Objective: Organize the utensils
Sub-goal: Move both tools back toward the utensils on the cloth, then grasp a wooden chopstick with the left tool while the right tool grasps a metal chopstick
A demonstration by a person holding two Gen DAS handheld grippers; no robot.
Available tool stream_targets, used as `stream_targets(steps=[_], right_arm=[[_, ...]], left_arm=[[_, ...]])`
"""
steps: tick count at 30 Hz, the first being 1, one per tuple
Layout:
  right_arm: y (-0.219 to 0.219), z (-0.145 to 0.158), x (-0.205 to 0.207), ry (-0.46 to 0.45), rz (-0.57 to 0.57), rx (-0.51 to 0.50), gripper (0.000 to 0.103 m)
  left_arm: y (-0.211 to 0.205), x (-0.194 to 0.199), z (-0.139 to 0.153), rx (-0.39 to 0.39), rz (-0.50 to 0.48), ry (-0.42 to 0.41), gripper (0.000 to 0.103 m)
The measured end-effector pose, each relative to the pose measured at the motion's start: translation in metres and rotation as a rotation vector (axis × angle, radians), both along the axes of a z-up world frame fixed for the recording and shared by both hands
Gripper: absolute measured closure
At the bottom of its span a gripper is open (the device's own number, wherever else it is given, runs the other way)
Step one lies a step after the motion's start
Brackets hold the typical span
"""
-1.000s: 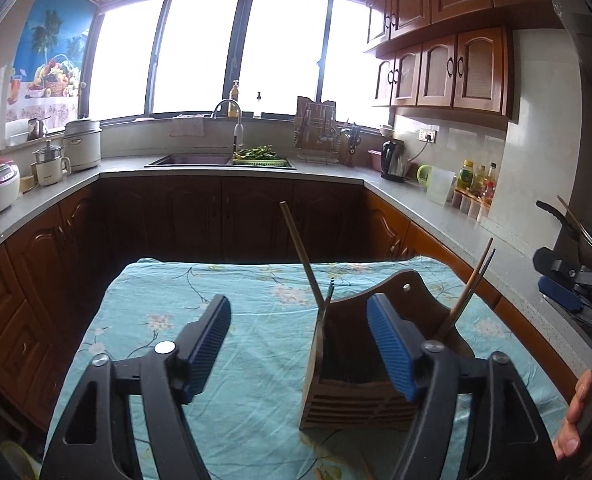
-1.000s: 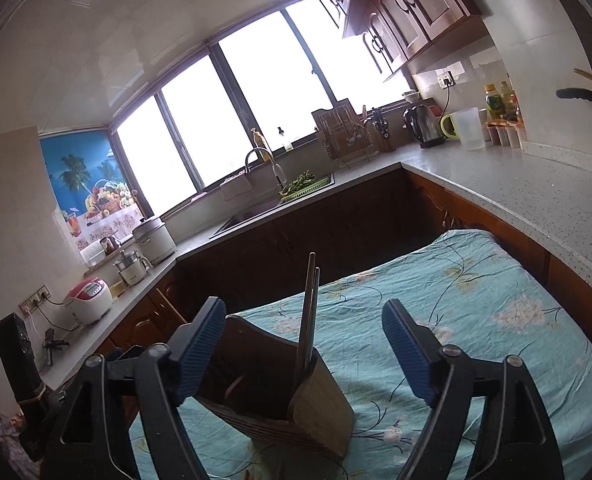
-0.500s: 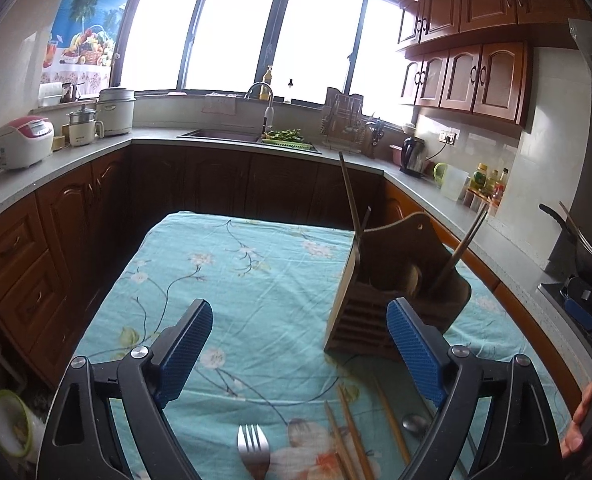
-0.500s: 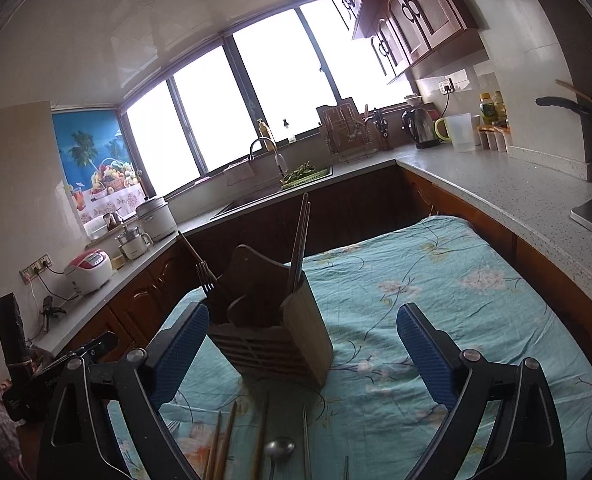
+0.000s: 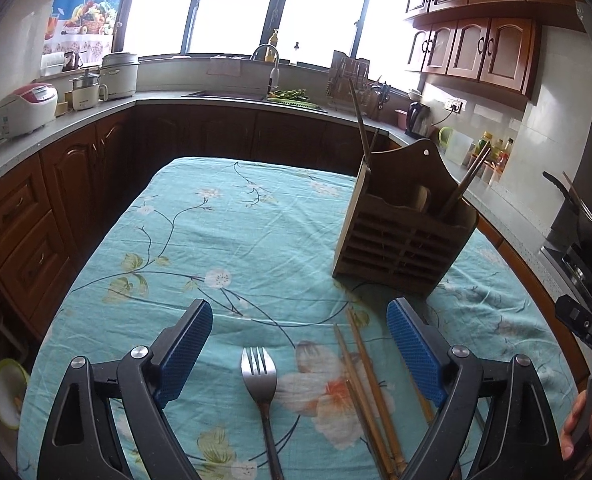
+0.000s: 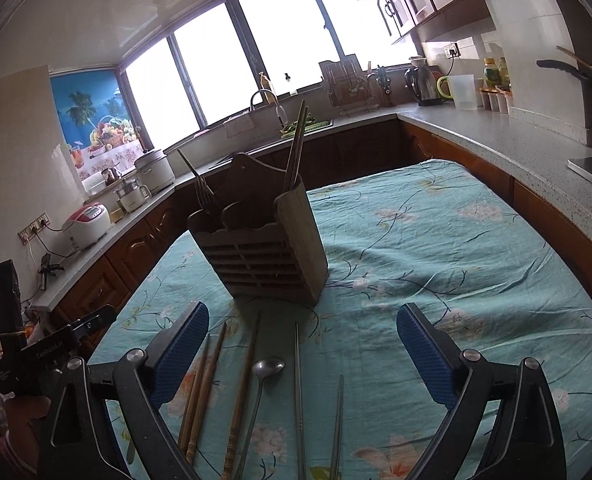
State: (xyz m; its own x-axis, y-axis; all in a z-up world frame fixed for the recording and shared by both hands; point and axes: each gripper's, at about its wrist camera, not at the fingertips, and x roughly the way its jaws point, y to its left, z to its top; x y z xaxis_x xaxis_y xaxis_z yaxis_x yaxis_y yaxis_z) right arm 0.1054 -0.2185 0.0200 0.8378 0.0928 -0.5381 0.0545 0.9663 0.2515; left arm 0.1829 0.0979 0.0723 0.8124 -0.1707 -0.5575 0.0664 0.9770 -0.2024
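Left wrist view, item one: we log a wooden utensil caddy (image 5: 404,240) standing upright on the worktop (image 5: 223,232), which is covered by a teal floral cloth. Chopsticks (image 5: 462,186) lean out of its right compartment, and a longer stick (image 5: 359,120) rises at its left edge. Nearer us, a metal fork (image 5: 260,376) lies flat on the cloth, tines pointing toward the caddy, with a pair of wooden chopsticks (image 5: 366,384) just beside it on the right. Our left hand-held gripper (image 5: 299,350) hangs over these with jaws spread wide, holding nothing.

Right wrist view: we see the caddy (image 6: 255,252) again, a fork (image 6: 203,192) standing in its left compartment. Laid in a row before it are wooden chopsticks (image 6: 203,384), a turned wooden stick (image 6: 241,392), a metal spoon (image 6: 265,372) and metal chopsticks (image 6: 298,392). Our right hand-held gripper (image 6: 302,354) is likewise wide and empty.
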Motion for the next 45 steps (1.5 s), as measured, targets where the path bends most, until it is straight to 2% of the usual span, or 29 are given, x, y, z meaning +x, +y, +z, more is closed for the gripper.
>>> stream_targets(steps=[8,9,11,13,14,16,21,23,29,34,38,41,45], right_arm=[[0.010,-0.007,0.008,0.035,0.040,-0.018,0.008],[0.011,-0.008,0.011,0.042,0.044,-0.027,0.010],[0.015,-0.013,0.017,0.066,0.055,-0.033,0.021],[0.016,-0.020,0.024,0.101,0.066,-0.030,0.038],[0.017,-0.024,0.027,0.117,0.071,-0.030,0.042],[0.019,-0.031,0.034,0.150,0.082,-0.037,0.056],[0.021,-0.049,0.051,0.218,0.111,-0.038,0.068],[0.021,-0.055,0.058,0.240,0.122,-0.036,0.069],[0.025,-0.071,0.084,0.310,0.154,-0.055,0.078],[0.033,-0.084,0.103,0.367,0.181,-0.104,0.085],[0.037,-0.090,0.112,0.399,0.200,-0.157,0.089],[0.040,-0.090,0.115,0.404,0.208,-0.206,0.093],[0.047,-0.090,0.113,0.402,0.212,-0.266,0.097]], left_arm=[[-0.006,0.007,-0.009,0.010,-0.015,0.040,0.015],[-0.008,0.009,-0.010,0.014,-0.019,0.048,0.015],[-0.012,0.013,-0.013,0.026,-0.031,0.066,0.016],[-0.017,0.018,-0.017,0.036,-0.050,0.090,0.019],[-0.020,0.022,-0.019,0.038,-0.061,0.103,0.022],[-0.026,0.029,-0.023,0.039,-0.084,0.128,0.027],[-0.038,0.052,-0.031,0.048,-0.137,0.183,0.044],[-0.041,0.062,-0.034,0.041,-0.162,0.202,0.051],[-0.051,0.098,-0.046,0.056,-0.205,0.257,0.054],[-0.060,0.127,-0.062,0.093,-0.217,0.316,0.063],[-0.069,0.145,-0.075,0.123,-0.237,0.362,0.079],[-0.077,0.146,-0.078,0.169,-0.245,0.343,0.082],[-0.088,0.146,-0.080,0.210,-0.255,0.329,0.093]])
